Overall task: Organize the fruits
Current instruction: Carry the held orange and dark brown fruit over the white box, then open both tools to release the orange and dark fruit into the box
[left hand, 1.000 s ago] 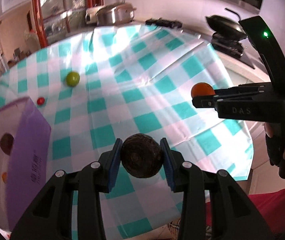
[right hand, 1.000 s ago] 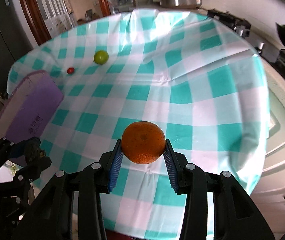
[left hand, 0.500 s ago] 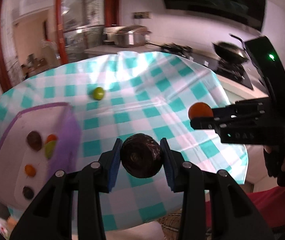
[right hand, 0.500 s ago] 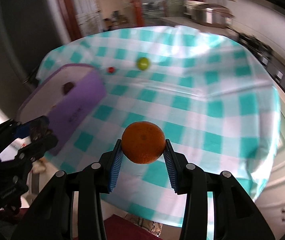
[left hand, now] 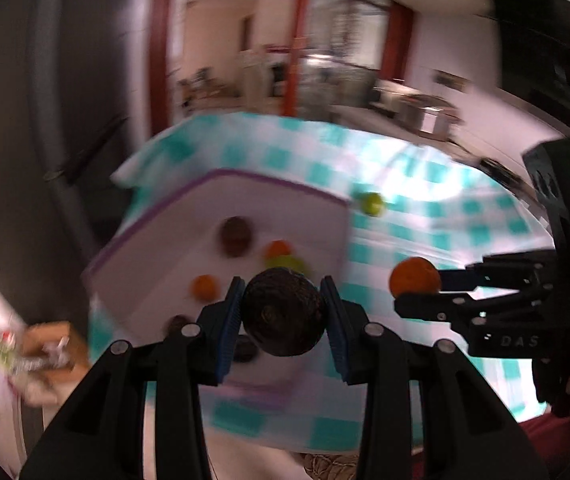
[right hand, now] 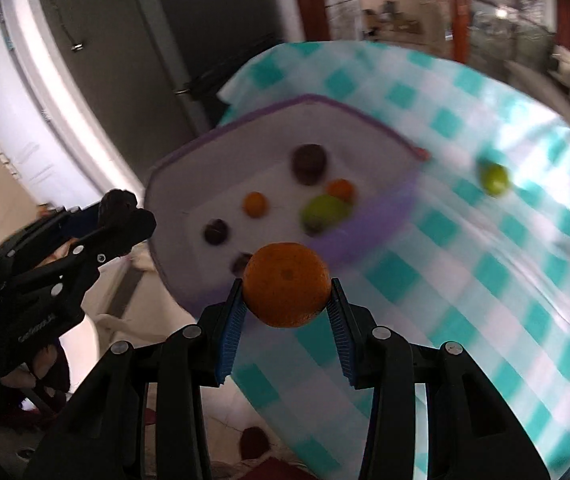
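Gripping a dark brown, rough-skinned round fruit [left hand: 283, 312] between its blue pads [left hand: 229, 326], the left gripper [left hand: 283, 322] holds it in the air in front of the purple-rimmed container [left hand: 277, 184], which sits on the teal-and-white checked tablecloth [left hand: 437, 208] near the table's corner. The right gripper [right hand: 287, 312] is likewise clamped on an orange [right hand: 287, 285], held up at the container's near edge in the right wrist view; in the left wrist view that same gripper reaches in from the right side with the orange at its tip, out over the cloth just beside the container. Inside the white-bottomed container lie several fruits: a dark plum-coloured one [right hand: 309, 162] toward the back, two small orange ones [right hand: 255, 204], a yellow-green fruit [right hand: 325, 212] touching or nearly touching one of the orange ones, and two small dark ones [right hand: 216, 232] nearer the front; motion blur keeps their exact kinds unclear. One green lime-like fruit [right hand: 493, 178] rests alone on the cloth, well apart from the container on its far right side. A gloved hand [right hand: 33, 372] holds the left gripper's handle at the left edge of the right wrist view. Behind the table stand a grey door, red-brown door frames and a blurred kitchen counter with a metal pot [left hand: 425, 114].
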Demonstrator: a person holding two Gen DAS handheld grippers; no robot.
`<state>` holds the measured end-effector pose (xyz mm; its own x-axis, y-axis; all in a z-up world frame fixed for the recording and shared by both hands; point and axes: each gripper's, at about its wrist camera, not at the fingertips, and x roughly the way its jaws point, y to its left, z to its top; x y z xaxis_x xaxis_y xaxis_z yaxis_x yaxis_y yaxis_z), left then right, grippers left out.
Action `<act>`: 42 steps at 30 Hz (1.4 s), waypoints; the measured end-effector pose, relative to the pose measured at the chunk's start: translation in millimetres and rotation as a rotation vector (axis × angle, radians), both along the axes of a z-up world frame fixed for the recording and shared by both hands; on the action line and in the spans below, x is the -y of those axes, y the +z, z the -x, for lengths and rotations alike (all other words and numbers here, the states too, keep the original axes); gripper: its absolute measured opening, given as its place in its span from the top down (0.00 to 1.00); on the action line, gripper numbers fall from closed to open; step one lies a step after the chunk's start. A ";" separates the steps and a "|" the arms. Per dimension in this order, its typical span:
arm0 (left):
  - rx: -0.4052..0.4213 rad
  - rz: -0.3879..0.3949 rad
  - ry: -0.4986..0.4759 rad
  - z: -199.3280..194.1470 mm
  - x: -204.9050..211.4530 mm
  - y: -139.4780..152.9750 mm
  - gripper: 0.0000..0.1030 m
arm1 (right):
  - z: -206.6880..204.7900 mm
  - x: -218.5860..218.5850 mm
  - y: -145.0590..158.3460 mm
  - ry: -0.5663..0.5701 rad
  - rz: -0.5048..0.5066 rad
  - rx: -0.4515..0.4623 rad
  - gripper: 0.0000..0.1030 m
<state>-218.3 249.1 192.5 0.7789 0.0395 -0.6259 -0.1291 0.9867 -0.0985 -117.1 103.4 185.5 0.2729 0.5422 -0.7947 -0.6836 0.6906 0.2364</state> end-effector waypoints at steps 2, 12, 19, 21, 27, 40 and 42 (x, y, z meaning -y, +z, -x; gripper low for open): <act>-0.036 0.023 0.078 -4.7 -28.0 -3.2 0.62 | -11.1 -22.7 -3.0 0.047 -0.009 -0.017 0.60; -0.295 0.024 0.155 -107.9 -81.7 -44.2 0.62 | -59.4 -104.2 -51.5 0.190 0.160 -0.066 0.60; -0.440 -0.037 0.144 -158.5 -90.0 -81.9 0.62 | -75.0 -125.9 -79.6 0.298 0.248 -0.071 0.60; -0.477 -0.041 0.145 -164.5 -95.7 -93.4 0.62 | -78.7 -133.9 -86.8 0.327 0.277 -0.067 0.60; -0.618 -0.020 0.152 -179.9 -107.3 -120.9 0.62 | -86.6 -155.2 -104.4 0.389 0.387 -0.079 0.60; -0.731 -0.021 0.169 -176.5 -111.4 -136.8 0.61 | -91.9 -165.7 -135.0 0.385 0.487 -0.182 0.59; -0.730 -0.016 0.177 -177.1 -112.5 -135.6 0.59 | -92.8 -163.7 -135.5 0.374 0.488 -0.183 0.59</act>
